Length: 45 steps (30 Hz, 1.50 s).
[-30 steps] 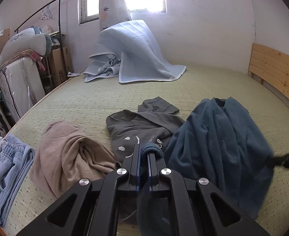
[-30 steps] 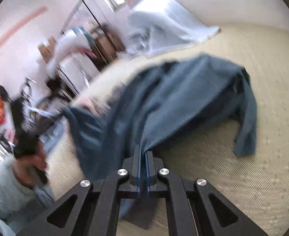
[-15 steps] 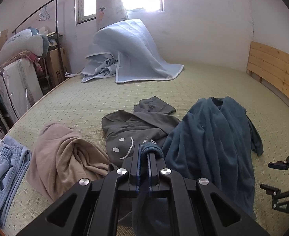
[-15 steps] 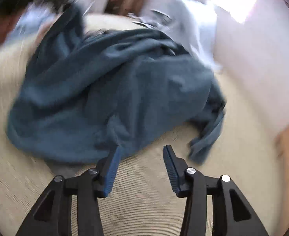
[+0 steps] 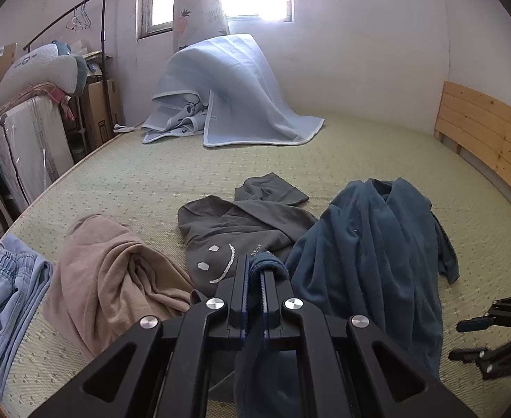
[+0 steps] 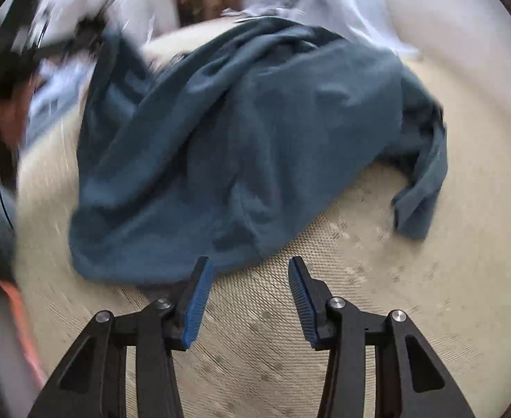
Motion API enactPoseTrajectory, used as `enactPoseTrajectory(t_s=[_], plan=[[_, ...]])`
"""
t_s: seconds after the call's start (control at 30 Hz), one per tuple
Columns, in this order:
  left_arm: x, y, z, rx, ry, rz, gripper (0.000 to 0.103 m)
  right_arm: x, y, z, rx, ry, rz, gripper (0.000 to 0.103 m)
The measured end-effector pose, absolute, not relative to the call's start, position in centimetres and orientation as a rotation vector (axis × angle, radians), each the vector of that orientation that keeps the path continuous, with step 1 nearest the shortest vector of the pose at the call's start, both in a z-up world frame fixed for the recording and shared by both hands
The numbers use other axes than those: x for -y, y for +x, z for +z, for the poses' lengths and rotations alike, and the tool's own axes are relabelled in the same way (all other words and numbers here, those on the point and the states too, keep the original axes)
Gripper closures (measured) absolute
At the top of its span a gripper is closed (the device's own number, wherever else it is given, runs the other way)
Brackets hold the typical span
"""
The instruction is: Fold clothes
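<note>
Left wrist view, reading from your left: a pale blue pair of elastic-waist trousers (image 5: 1,299) lies at the edge of the woven green bed mat (image 5: 144,181), then a crumpled beige garment (image 5: 109,278), then a dark grey sweatshirt with a white smiley face (image 5: 234,230). Next comes your left gripper (image 5: 253,271), its jaws clenched on a rolled hem of the teal fleece top (image 5: 370,254), which spreads to the right across the mat, rumpled, one sleeve trailing off its far side. At the right border you can see the right gripper (image 5: 483,339) low over bare mat, just beside the fleece.

What has just changed is on that right side: a second ago your right jaws were pinched on the fleece edge and the cloth hung stretched between both hands; the jaws have just been opening, and the fleece has dropped flat. In the right wrist view, though blurred, the right gripper (image 6: 248,278) stands released with nothing between its blue pads (image 6: 196,303), the fleece hem lying just ahead of the left one.

So the garment is laid out but not squared, and only one corner remains in your control. You likely need a fresh right-hand grasp on the near hem or the loose sleeve before any fold can begin.
</note>
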<state>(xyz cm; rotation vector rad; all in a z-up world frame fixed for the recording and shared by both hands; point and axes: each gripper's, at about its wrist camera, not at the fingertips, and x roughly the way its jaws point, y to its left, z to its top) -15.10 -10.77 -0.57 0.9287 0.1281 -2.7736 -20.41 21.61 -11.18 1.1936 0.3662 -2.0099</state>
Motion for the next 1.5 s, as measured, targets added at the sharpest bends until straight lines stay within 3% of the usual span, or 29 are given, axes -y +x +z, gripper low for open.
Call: enactPoseTrajectory(t_s=[0.07,0.27,0.33,0.53,0.8,1.23,1.5], plan=[[10.8,-15.0,-0.5,-0.132,0.928,-2.774,0.098,-22.4,-21.4,-11.3,-0.256,1.221,-2.015,0.055],[11.0,-14.9,-0.5,-0.139,0.926,-2.770,0.098,-22.1,-21.8,-12.1,-0.242,1.249,-1.996,0.059],[11.0,-14.9,-0.5,-0.139,0.926,-2.769,0.098,-22.0,-21.9,-12.4,-0.253,1.258,-2.001,0.071],[10.9,-15.0,-0.6,-0.132,0.929,-2.771,0.098,-21.9,-21.8,-12.4,-0.305,1.265,-2.034,0.093],[11.2,-14.6,-0.3,-0.191,0.924,-2.777,0.098,-21.3,-19.5,-10.4,-0.358,1.191,-2.063,0.097],[8.4,-9.9,2.0,-0.382,0.864,-3.026,0.098,-20.2,-15.2,-1.2,-0.019,0.881,-2.175,0.098],[1.6,-7.7,1.8,-0.272,0.920,-3.282,0.098,-18.8,-14.8,0.5,0.078,0.807,-2.157,0.098]])
